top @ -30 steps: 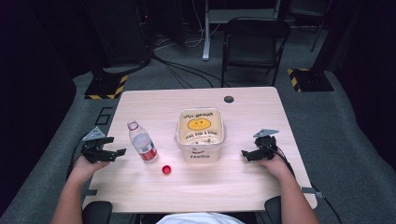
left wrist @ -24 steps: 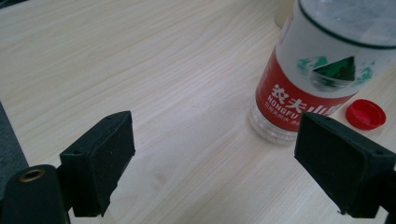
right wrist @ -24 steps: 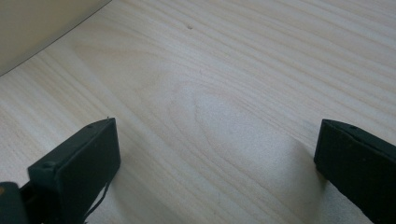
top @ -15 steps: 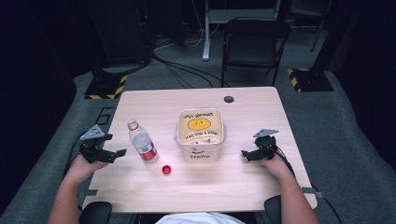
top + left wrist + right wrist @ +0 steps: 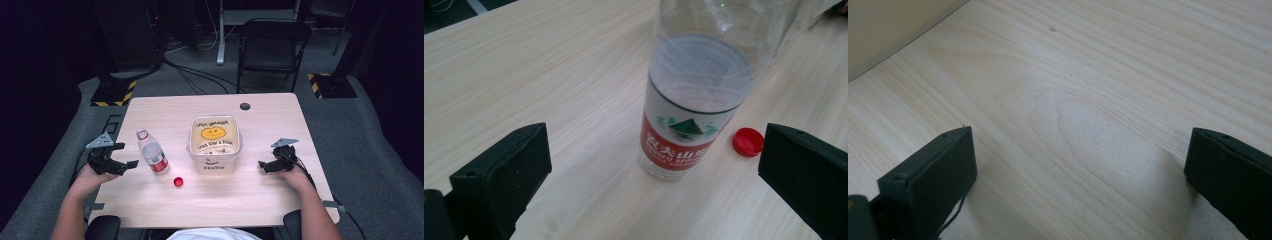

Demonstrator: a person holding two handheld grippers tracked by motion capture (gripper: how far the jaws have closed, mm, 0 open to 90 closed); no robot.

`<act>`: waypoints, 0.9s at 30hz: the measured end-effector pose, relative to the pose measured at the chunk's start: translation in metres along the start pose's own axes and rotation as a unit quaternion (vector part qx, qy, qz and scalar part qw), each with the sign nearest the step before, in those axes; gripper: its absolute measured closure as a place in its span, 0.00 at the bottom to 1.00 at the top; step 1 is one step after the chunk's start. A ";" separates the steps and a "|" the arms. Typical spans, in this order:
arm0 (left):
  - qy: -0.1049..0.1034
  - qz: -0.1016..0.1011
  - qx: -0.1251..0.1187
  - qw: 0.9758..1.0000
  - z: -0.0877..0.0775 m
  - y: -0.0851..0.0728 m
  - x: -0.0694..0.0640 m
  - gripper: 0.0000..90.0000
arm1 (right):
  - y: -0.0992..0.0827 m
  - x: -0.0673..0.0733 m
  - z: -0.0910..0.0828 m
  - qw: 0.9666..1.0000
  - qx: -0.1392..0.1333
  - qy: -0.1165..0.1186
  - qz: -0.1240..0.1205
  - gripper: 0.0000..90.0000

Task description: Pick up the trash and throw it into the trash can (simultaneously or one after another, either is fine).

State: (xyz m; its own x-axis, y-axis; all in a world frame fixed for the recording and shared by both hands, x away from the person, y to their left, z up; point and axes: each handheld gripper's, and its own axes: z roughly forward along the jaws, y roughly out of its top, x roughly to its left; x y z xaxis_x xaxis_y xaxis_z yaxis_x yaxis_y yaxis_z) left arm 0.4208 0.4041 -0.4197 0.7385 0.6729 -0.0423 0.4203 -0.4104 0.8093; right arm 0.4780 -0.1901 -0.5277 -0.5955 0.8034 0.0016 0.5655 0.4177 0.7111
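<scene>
High view: bottle stands upright and uncapped on the desk, left of the tub, red cap loose just in front. Left gripper sits just left of the bottle, jaws spread, holding nothing. Risk: a tall, nearly empty bottle tips if a jaw clips it on approach, and the cap can get knocked off the desk.

Left gripper view: bottle ahead of the jaws, no contact.

Right gripper view: jaws apart over bare desk; right gripper idle right of the tub.

Versus a second ago: left jaws have just been opening, nothing between them, and the gripper has backed slightly off the bottle.
</scene>
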 end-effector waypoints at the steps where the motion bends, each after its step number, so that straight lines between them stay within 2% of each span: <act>1: -0.004 0.002 0.000 1.000 0.000 0.001 -0.001 0.00 | 0.000 0.000 0.000 1.000 0.000 0.000 0.000 0.00; 3: -0.009 0.007 -0.002 1.000 0.003 0.003 -0.004 0.00 | 0.000 0.000 0.000 1.000 0.000 0.000 -0.001 0.00; 8: -0.014 0.017 0.011 1.000 0.005 0.006 -0.006 0.00 | 0.000 0.000 0.000 1.000 0.000 0.001 -0.001 0.00; 9: -0.013 0.014 0.004 1.000 0.007 0.006 -0.008 0.00 | 0.000 0.000 0.000 1.000 0.000 0.001 -0.001 0.00; 11: -0.016 0.017 0.005 1.000 0.008 0.008 -0.010 0.00 | 0.000 0.000 0.000 1.000 0.000 0.001 -0.001 0.00; 15: -0.019 0.030 0.010 0.999 0.012 0.012 -0.015 0.00 | 0.000 0.000 0.000 1.000 0.000 0.001 -0.002 0.00; 27: -0.018 0.033 0.017 0.999 0.024 0.017 -0.021 0.00 | 0.000 0.000 0.000 1.000 0.000 0.001 -0.002 0.00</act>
State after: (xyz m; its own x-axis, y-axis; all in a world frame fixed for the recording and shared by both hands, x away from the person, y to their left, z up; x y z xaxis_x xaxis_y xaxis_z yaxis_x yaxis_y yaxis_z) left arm 0.4254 0.3683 -0.4191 0.7842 0.6204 -0.0111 0.3863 -0.4743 0.7911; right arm 0.4781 -0.1902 -0.5277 -0.5988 0.8009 0.0012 0.5634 0.4201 0.7114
